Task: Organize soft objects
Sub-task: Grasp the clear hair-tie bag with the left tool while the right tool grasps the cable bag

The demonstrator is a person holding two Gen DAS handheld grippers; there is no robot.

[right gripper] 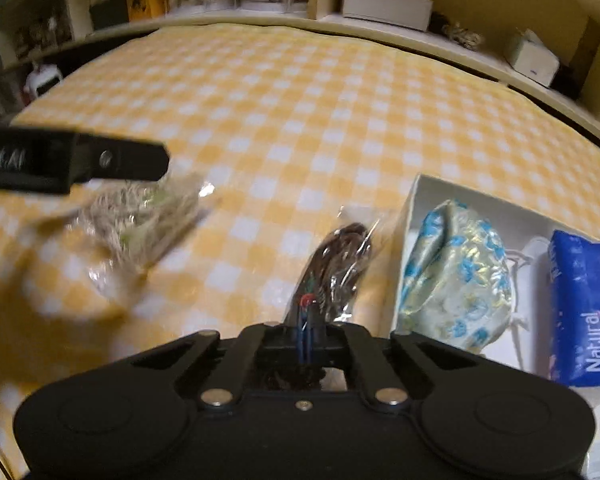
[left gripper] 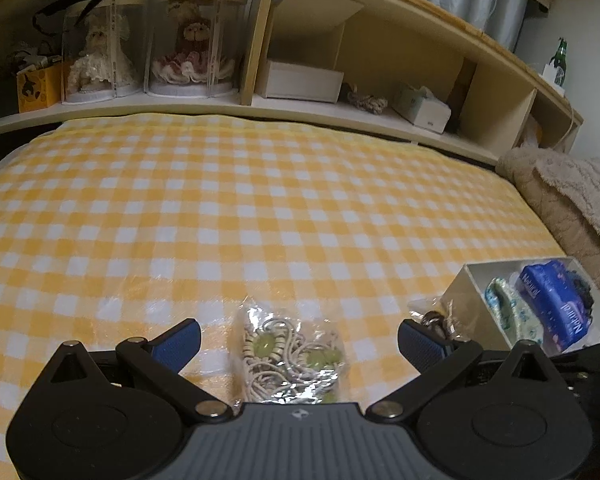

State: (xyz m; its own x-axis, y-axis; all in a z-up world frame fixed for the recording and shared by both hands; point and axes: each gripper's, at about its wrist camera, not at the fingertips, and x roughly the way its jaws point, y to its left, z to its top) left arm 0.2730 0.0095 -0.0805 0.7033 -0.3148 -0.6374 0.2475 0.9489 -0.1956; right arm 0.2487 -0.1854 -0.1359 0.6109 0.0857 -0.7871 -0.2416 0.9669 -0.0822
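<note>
brown packet pinched by right jaws, hidden from left wrist.

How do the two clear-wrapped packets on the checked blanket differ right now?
The cream packet lies loose between the open left claw; the dark packet is clamped in the shut right claw. The cream one holds pale cord with green pieces, the dark one brown material. Both are in crinkly clear plastic.

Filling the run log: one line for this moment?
left gripper: open over cream cord packet | right gripper: shut on dark cord packet | white box: beside
</note>
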